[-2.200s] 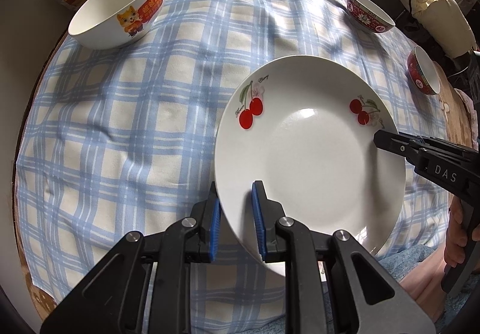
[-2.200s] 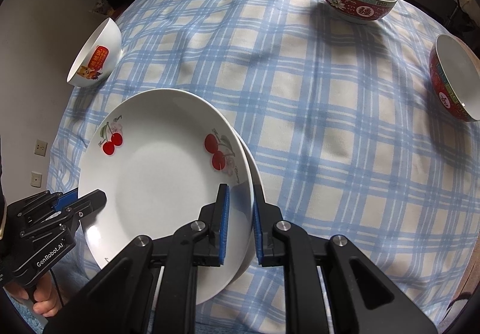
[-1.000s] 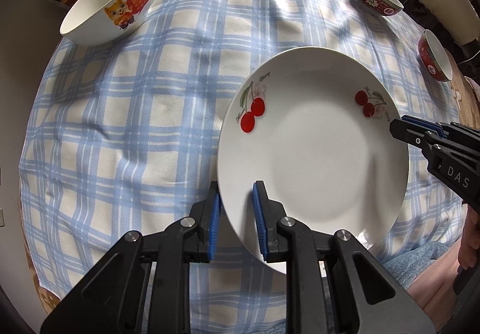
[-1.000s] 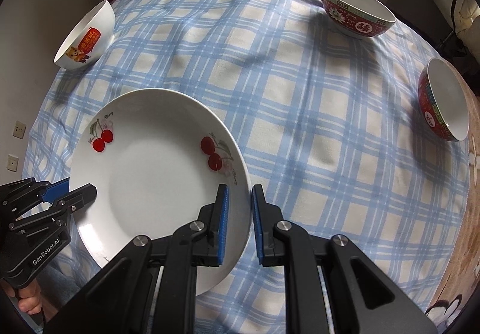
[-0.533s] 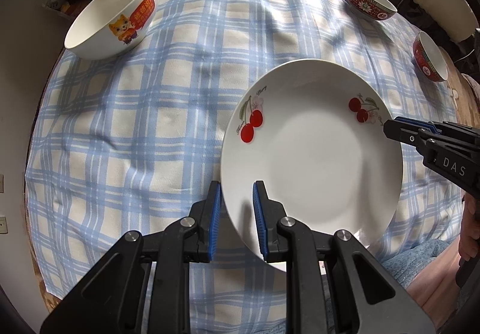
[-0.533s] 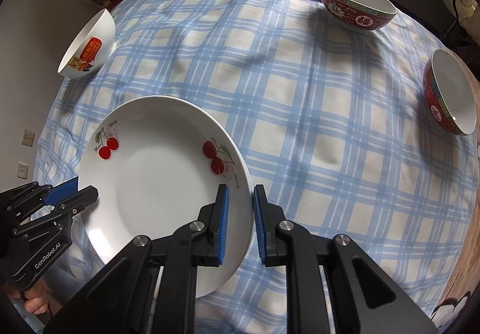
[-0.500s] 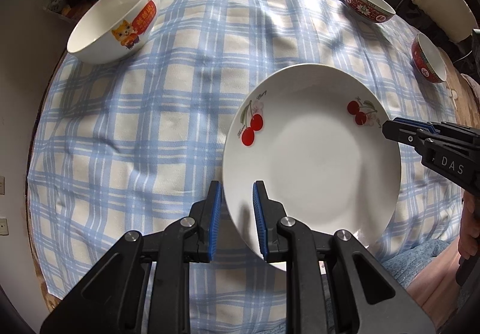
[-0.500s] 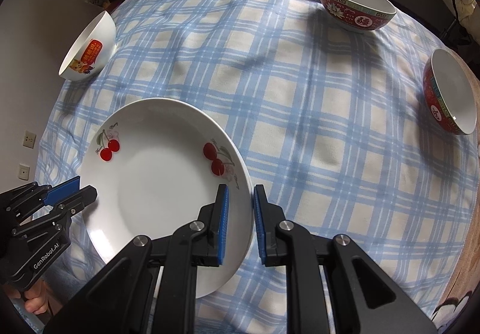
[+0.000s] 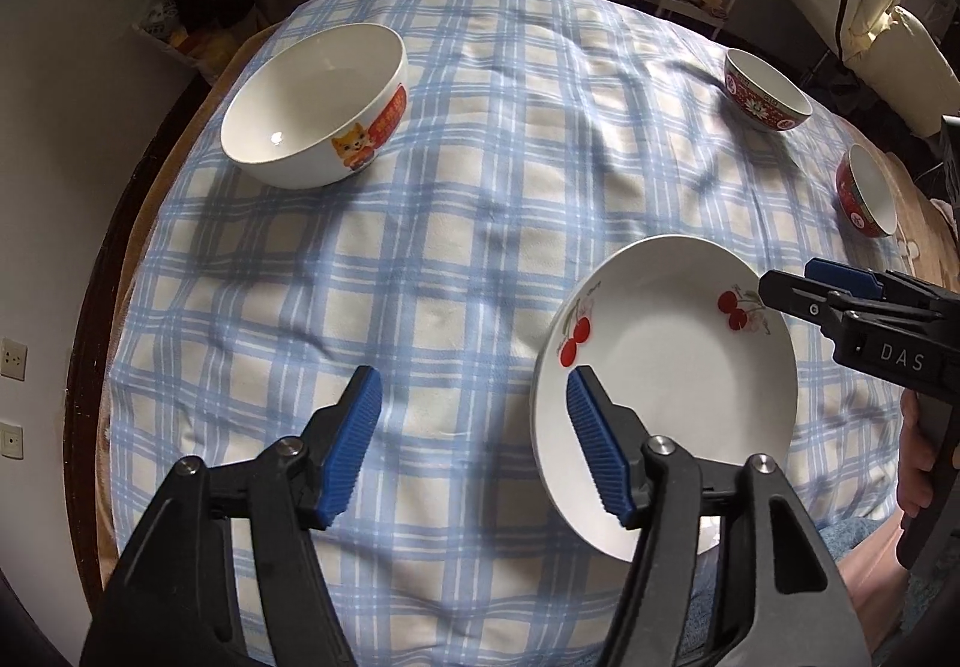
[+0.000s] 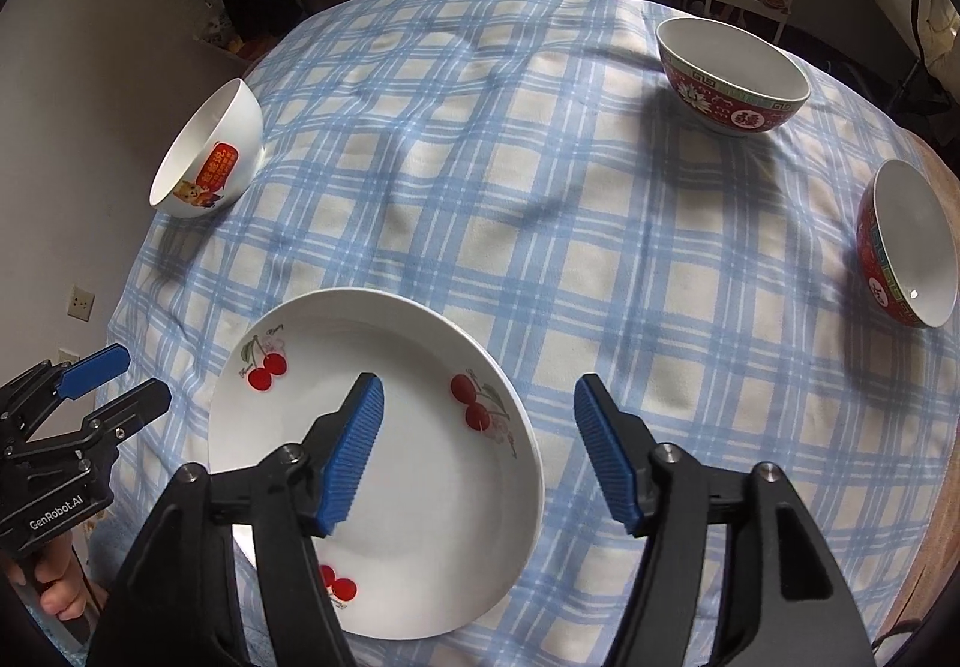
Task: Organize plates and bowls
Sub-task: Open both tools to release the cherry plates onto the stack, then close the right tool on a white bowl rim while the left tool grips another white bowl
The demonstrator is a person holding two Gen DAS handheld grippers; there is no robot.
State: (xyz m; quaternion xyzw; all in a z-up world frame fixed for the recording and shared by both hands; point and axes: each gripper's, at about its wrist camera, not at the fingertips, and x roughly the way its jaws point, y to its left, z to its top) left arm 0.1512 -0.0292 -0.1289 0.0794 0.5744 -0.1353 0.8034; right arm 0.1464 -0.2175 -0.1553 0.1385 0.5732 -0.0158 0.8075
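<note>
While both jaws are opening, the white round ceramic plate with red cherry prints [image 10: 420, 487] lies flat on the desk near its front edge, gripped by neither.

Left to right on the blue-and-white checked tablecloth [image 10: 540, 247]: a white ceramic bowl with an orange cat print [image 9: 315, 103] at far left; the left gripper [image 9: 474, 436] with jaws wide, its right blue pad over the plate's left rim and no pad pressing it; the cherry plate; the right gripper [image 10: 477, 448], jaws wide, straddling the plate's right rim without contact; a red patterned bowl with white inside [image 10: 732, 76] at the far right; a second red patterned bowl [image 10: 906, 241] nearer the right edge. Whether another plate sits beneath cannot be told.
</note>
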